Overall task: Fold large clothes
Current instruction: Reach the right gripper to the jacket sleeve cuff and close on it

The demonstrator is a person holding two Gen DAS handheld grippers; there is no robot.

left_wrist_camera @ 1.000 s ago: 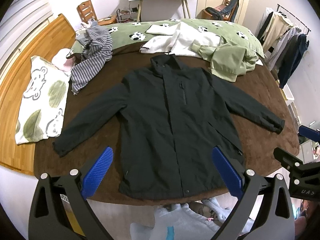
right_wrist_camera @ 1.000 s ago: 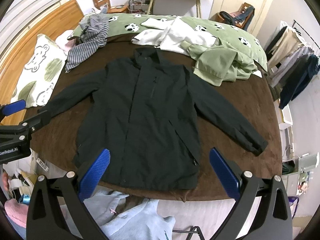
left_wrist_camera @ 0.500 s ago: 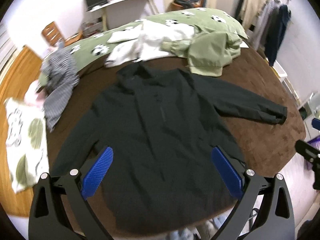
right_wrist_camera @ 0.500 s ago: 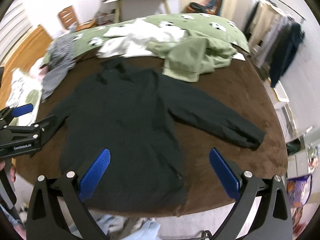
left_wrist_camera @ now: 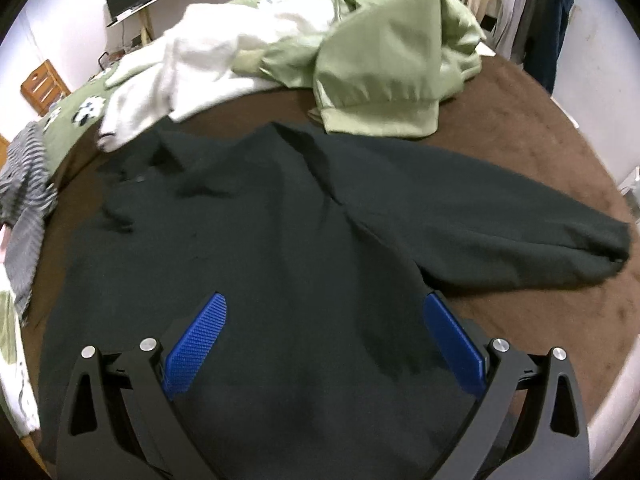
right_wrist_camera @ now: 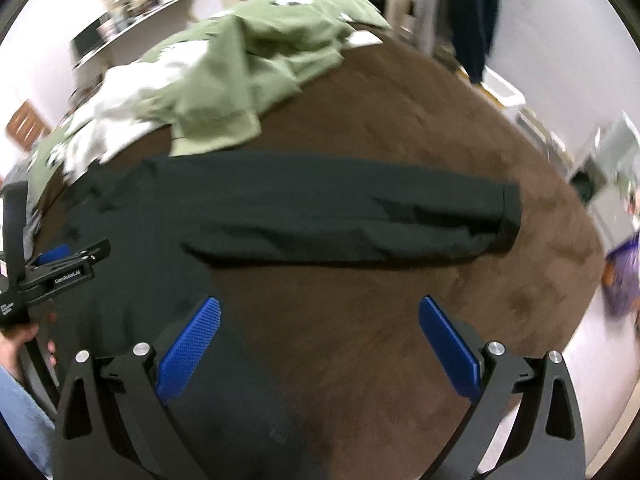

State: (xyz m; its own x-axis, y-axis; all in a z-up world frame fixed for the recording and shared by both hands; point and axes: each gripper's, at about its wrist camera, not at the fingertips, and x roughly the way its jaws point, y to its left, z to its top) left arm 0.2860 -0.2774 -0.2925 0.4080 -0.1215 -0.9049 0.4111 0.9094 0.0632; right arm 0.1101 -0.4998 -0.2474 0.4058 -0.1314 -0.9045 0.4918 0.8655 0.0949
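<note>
The black jacket [left_wrist_camera: 248, 240] lies flat across the centre of the brown blanket [left_wrist_camera: 540, 152], its sleeve [right_wrist_camera: 360, 216] stretching toward the right of the frame. The left gripper [left_wrist_camera: 324, 344] and the right gripper [right_wrist_camera: 320, 344] both hover spread wide, grasping nothing. A green garment [left_wrist_camera: 380, 68] sits at upper centre.

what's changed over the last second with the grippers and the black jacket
Both grippers dropped lower and swung toward the jacket's right side: the left gripper now hangs over the black jacket, the right gripper near its outstretched sleeve. Both remain open, nothing grasped. The jacket lies spread as before, the green garment unmoved.
</note>
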